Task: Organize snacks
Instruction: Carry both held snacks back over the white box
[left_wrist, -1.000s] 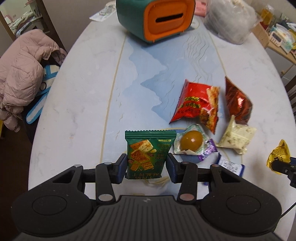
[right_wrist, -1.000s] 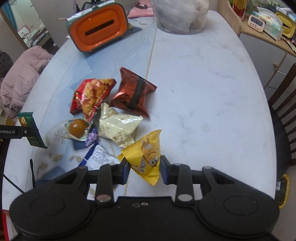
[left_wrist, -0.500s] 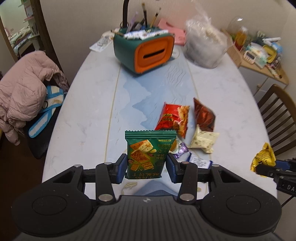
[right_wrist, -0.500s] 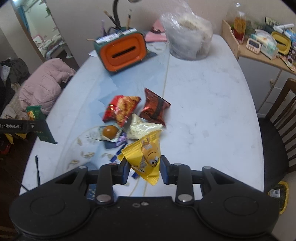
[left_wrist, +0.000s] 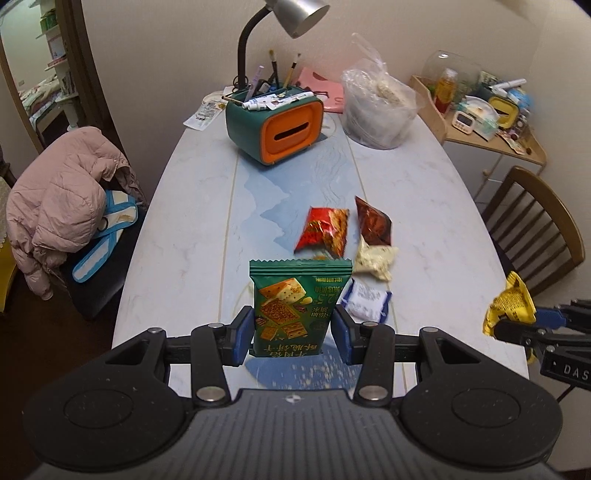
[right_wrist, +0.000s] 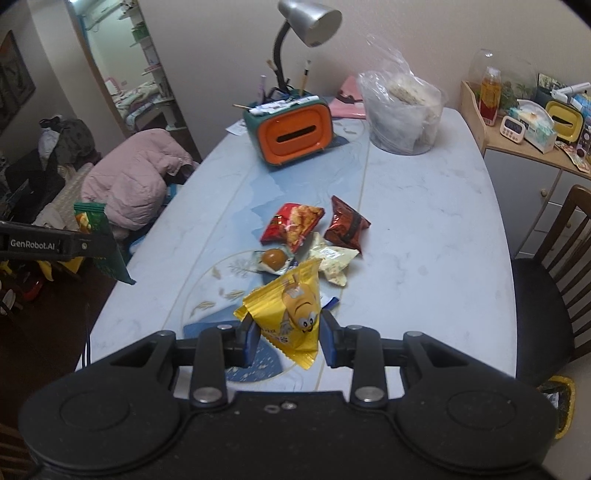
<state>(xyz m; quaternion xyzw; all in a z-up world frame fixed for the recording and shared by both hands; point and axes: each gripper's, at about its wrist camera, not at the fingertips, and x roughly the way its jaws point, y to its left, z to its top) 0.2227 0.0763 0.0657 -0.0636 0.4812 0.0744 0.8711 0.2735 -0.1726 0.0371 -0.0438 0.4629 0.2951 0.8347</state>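
My left gripper (left_wrist: 294, 332) is shut on a green cracker packet (left_wrist: 295, 306) and holds it high above the near end of the table. My right gripper (right_wrist: 288, 341) is shut on a yellow snack packet (right_wrist: 291, 310), also raised; it shows at the right edge of the left wrist view (left_wrist: 511, 308). On the table lie a red snack bag (right_wrist: 291, 227), a dark red bag (right_wrist: 347, 225), a cream packet (right_wrist: 332, 260), a wrapped brown egg (right_wrist: 273, 258) and a white-and-blue packet (left_wrist: 365, 299).
A green-and-orange tissue box (left_wrist: 277, 125) with pens, a desk lamp (left_wrist: 295, 14) and a clear plastic bag (left_wrist: 376, 107) stand at the table's far end. A chair with a pink jacket (left_wrist: 59, 199) is on the left, a wooden chair (left_wrist: 535, 225) on the right.
Both grippers have risen and pulled back from the table, each with its packet still held. The snacks on the table look smaller and farther; the lamp has come into view.
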